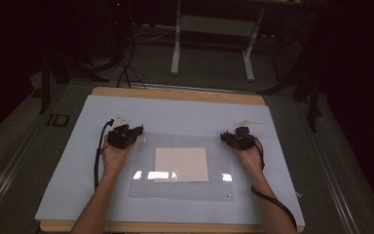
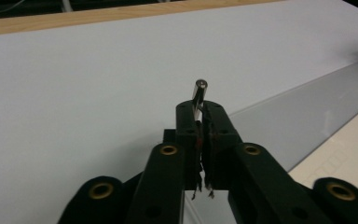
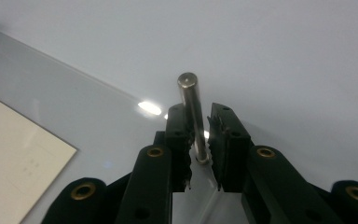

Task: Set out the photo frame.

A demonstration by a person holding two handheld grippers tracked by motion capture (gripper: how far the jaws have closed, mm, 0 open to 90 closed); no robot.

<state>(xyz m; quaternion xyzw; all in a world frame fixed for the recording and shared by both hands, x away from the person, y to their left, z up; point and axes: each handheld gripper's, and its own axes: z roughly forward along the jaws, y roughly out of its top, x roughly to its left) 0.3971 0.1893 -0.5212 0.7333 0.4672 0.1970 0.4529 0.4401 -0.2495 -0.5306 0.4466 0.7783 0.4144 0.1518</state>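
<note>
Nearest to me, both forearms enter from the table's near edge, one on each side of the clear acrylic plate (image 1: 181, 168), which lies flat on the pale blue mat (image 1: 78, 161) with a cream paper square (image 1: 181, 164) at its centre. I hold the left gripper (image 1: 137, 130) at the plate's left edge; in the left gripper view its jaws are pressed together on a short metal pin (image 2: 198, 95), which stands out past the tips with its polished end forward. I hold the right gripper (image 1: 225, 138) at the plate's right edge; in the right gripper view its jaws pinch a second metal pin (image 3: 191, 109), clamped low on the shaft so that most of its length projects over the plate's corner region. I judge that each pin is gripped by its rear portion to leave the leading end free for insertion, probably into the small fittings at the plate's corners. The symmetrical hand positions suggest that both pins are to be presented to opposite sides. Farther off, a bare strip of the wooden table (image 1: 175, 93) borders the mat.
</note>
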